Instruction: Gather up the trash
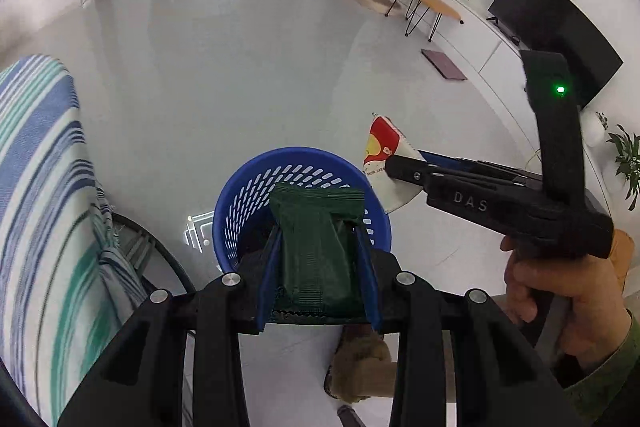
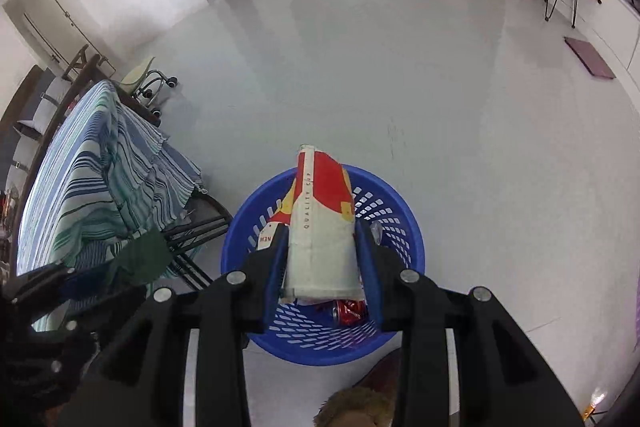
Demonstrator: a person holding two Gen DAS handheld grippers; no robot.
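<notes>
Left gripper (image 1: 318,247): pointing steeply down, blue pads pressed on both sides of a green packet (image 1: 316,247). Right gripper (image 2: 322,255): also angled steeply down, pads against a flattened paper cup (image 2: 322,227). In the left wrist view, a bare hand (image 1: 560,295) grips the right gripper's handle; green sleeve at wrist.
</notes>
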